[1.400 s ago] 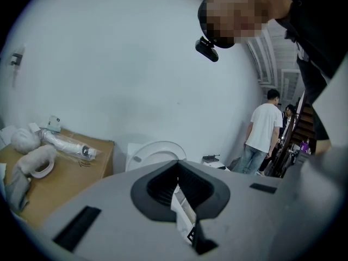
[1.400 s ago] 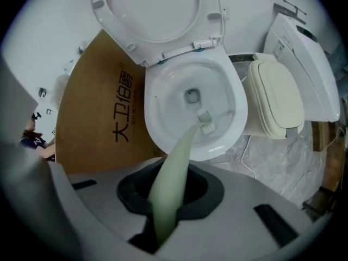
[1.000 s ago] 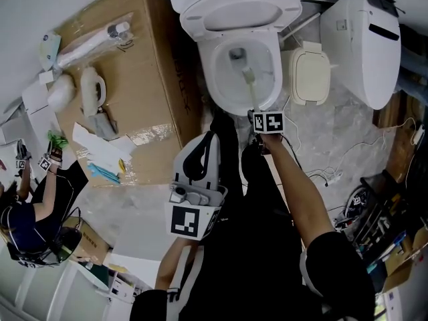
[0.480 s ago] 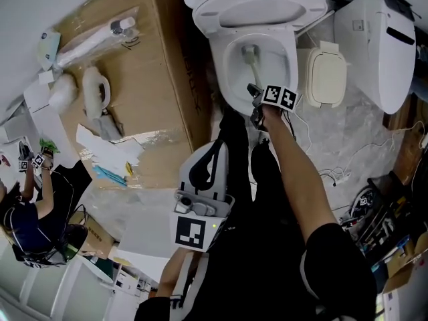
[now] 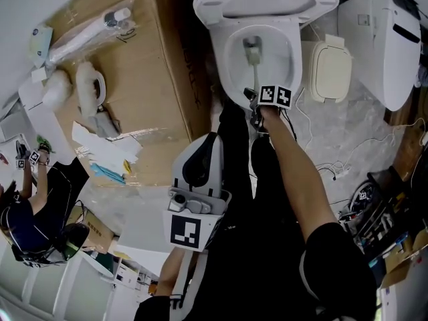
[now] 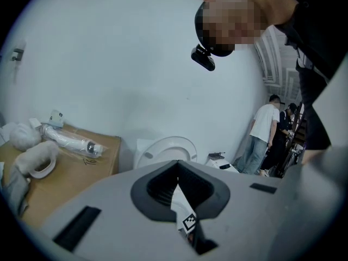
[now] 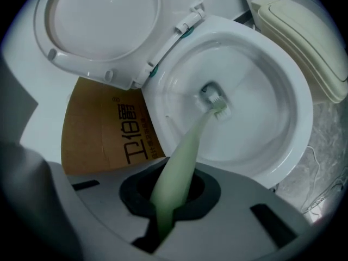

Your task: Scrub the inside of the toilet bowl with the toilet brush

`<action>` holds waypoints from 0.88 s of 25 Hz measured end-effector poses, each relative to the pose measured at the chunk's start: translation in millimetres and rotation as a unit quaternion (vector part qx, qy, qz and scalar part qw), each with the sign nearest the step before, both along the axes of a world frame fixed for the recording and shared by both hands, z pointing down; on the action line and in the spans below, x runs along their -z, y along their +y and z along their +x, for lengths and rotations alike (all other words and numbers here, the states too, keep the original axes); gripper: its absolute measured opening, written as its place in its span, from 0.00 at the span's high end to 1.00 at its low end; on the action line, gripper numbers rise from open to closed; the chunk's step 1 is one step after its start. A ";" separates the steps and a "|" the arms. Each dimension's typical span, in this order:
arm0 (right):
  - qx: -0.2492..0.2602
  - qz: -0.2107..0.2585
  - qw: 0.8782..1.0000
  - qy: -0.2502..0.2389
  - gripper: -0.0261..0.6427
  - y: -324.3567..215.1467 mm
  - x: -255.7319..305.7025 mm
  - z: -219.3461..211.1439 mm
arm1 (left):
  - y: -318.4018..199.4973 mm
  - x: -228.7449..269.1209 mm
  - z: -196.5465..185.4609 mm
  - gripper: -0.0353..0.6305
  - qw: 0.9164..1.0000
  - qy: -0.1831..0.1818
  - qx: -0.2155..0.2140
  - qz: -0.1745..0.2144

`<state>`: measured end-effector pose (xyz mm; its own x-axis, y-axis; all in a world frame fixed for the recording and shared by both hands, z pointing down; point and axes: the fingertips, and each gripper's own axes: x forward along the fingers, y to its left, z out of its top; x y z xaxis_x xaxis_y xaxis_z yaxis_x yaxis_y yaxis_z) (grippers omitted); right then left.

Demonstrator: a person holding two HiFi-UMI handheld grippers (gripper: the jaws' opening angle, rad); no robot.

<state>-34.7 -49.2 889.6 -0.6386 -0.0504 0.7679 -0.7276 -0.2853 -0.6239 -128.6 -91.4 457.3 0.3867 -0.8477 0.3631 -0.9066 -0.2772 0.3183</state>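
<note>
Clamping the pale green toilet brush [image 7: 187, 145] by its handle, the right gripper [image 7: 168, 200] slants the bristles [image 7: 222, 109] down to the toilet bowl's [image 7: 293, 91] drain [image 7: 209, 90], likely for scrubbing reach, while the left gripper [image 6: 176, 192], closed on nothing, hangs clear of the bowl.

A workshop-like test room: the toilet [image 5: 221, 45] stands beside a cardboard box [image 5: 147, 65], with loose cables [image 5: 332, 170] on the floor.

The cardboard box [image 7: 103, 140] carries dark print on its side, turned on end: a Chinese character, what looks like "16", then a character too blurred to read. In the head view that print is too small to read. The left hand-held gripper [image 5: 207, 142] bears a black-and-white square marker [image 5: 186, 231], a coded pattern without letters.
</note>
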 end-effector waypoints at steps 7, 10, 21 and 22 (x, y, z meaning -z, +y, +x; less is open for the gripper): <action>0.137 0.007 0.990 0.023 0.93 27.6 7.7 34.9 | 2.7 -0.8 3.5 0.94 1.000 0.008 0.007 -0.002; 0.180 0.017 0.983 0.035 0.93 22.0 7.8 47.4 | 2.7 -0.2 7.5 0.94 1.000 0.013 0.005 -0.003; 0.326 0.067 0.940 0.078 0.93 -34.1 10.9 42.2 | 1.4 -3.6 4.8 0.94 1.000 0.017 0.000 -0.010; 0.332 0.067 0.938 0.076 0.93 -34.6 12.2 37.5 | 0.1 -2.8 2.8 0.94 1.000 0.017 0.002 -0.009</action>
<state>2.9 -83.7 877.4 -0.4466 0.2181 0.8677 -0.8004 0.3360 -0.4964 -125.8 -91.2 460.1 0.3959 -0.8428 0.3646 -0.8962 -0.2680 0.3536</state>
